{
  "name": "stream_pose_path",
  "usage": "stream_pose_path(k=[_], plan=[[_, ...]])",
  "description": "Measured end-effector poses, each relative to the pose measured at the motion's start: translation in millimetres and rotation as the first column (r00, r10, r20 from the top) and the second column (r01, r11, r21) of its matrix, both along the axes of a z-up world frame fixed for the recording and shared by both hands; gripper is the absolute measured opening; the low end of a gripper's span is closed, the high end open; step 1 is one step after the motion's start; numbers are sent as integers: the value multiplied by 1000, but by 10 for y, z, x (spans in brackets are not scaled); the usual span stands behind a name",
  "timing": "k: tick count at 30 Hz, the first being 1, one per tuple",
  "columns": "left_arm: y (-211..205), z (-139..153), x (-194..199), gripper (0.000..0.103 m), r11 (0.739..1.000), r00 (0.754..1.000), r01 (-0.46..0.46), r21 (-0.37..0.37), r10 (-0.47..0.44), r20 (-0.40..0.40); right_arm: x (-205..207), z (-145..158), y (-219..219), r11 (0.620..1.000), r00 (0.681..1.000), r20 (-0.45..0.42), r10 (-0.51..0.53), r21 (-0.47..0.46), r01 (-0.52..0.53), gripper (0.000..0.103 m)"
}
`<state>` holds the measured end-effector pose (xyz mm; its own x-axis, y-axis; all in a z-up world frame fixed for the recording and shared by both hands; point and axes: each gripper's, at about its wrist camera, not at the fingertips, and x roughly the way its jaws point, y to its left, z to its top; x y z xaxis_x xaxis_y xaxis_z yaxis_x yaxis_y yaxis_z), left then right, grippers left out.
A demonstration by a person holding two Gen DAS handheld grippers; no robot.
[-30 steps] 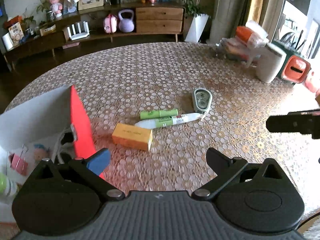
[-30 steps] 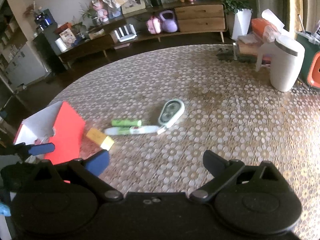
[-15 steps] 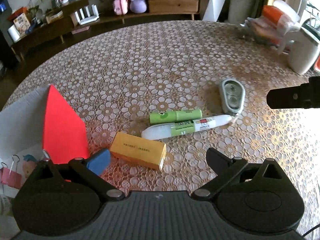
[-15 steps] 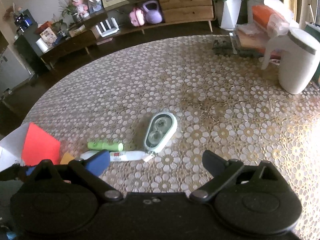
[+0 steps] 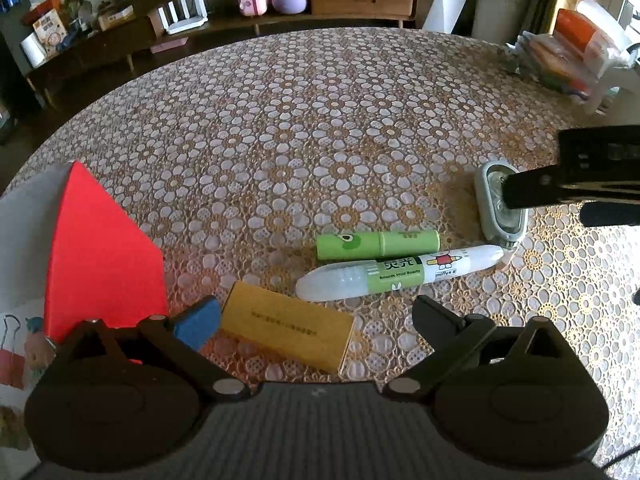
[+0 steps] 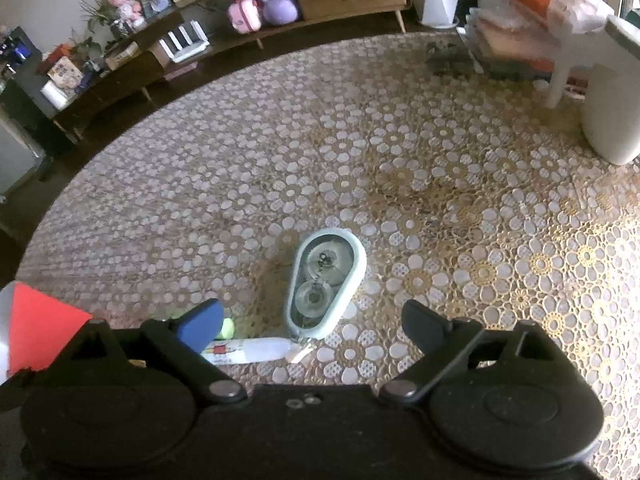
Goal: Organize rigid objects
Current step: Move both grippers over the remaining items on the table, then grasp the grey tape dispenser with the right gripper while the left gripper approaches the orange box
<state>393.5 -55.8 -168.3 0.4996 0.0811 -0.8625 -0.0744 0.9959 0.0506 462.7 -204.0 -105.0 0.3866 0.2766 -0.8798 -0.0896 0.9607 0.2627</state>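
A yellow box (image 5: 289, 331) lies between the open fingers of my left gripper (image 5: 316, 320), low over the table. Beyond it lie a green tube (image 5: 376, 243) and a white-and-green glue pen (image 5: 400, 271). A pale green correction-tape dispenser (image 5: 496, 224) lies to their right, partly hidden by my right gripper, which enters from the right edge. In the right wrist view the dispenser (image 6: 324, 282) sits just ahead of and between the open fingers of my right gripper (image 6: 312, 322). The glue pen (image 6: 256, 350) and green tube end (image 6: 227, 328) show by the blue left pad.
A white box with a red flap (image 5: 100, 252) stands at the left with binder clips (image 5: 12, 356) inside. A white jug (image 6: 612, 120) and stacked packages (image 6: 520, 40) stand at the table's far right. The flowered tablecloth (image 5: 304, 120) covers the round table.
Both grippers have moved forward and lower. The left has closed in over the yellow box; the right has come right up to the tape dispenser.
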Motion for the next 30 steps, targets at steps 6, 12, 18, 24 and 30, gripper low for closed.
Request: stream_pose_path(k=[6,12,18,24,30], plan=[[-10,11,-38,102,999,999,45,-6,-45,9,95,-154,133,999,1000,-15,-9,-32,8,90],[-24,6,-24,102,998,998,61,12,-61,-8,137,-253,269,998,1000,-26,13,-57,-15,83],[-12,-10,-13,101,999,999,33,24,-33,1,164,-277,358,996,999,-16,35,-78,-37,79],[-36,-56,1,101,998,1000,17,58,-18,20,159,-255,438,994,999,-3,47,-96,-47,60],[-34,-29,-73,86,995,999,3,97,-7,47,178,-250,272,995,999,5,52,-86,-52,44]])
